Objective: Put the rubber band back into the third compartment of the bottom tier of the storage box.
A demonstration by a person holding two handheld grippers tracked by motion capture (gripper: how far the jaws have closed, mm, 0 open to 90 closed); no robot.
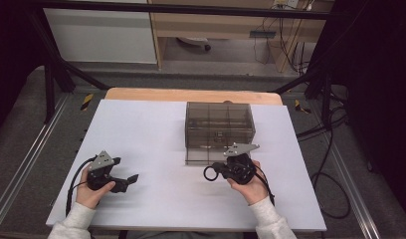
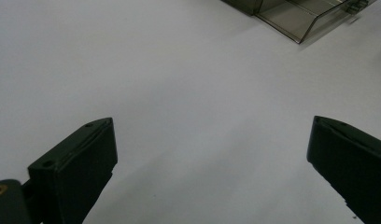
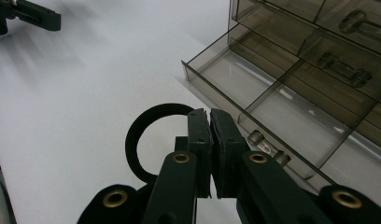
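Right gripper view: jaws of right gripper (image 3: pixel 210 122) clenched on a black ring-shaped band (image 3: pixel 143 140), soft-looking, perhaps a hair tie, pinched at one edge so that the loop hangs out to the side, lifted off the white tabletop (image 3: pixel 86 93). Just beyond, a smoky transparent plastic organiser box (image 3: pixel 291 60) with its lowest drawer (image 3: pixel 254 100) pulled out; both front compartments of that drawer bare.

High view: same right gripper (image 1: pixel 226 169) with the ring (image 1: pixel 209 173) beside the near front of the box (image 1: pixel 219 127); left gripper (image 1: pixel 125 175) well apart on the near left, jaws released and wide over bare table.

Judged progress: drawer already open, band already picked up; placing it in a compartment and closing the drawer probably not yet done.

Hard to make out: dark shapes inside the upper drawers, seen through tinted walls, not identifiable; a small clear cylindrical piece below the drawer front, partly covered by the jaws; far side of the ring cut off behind the gripper body.
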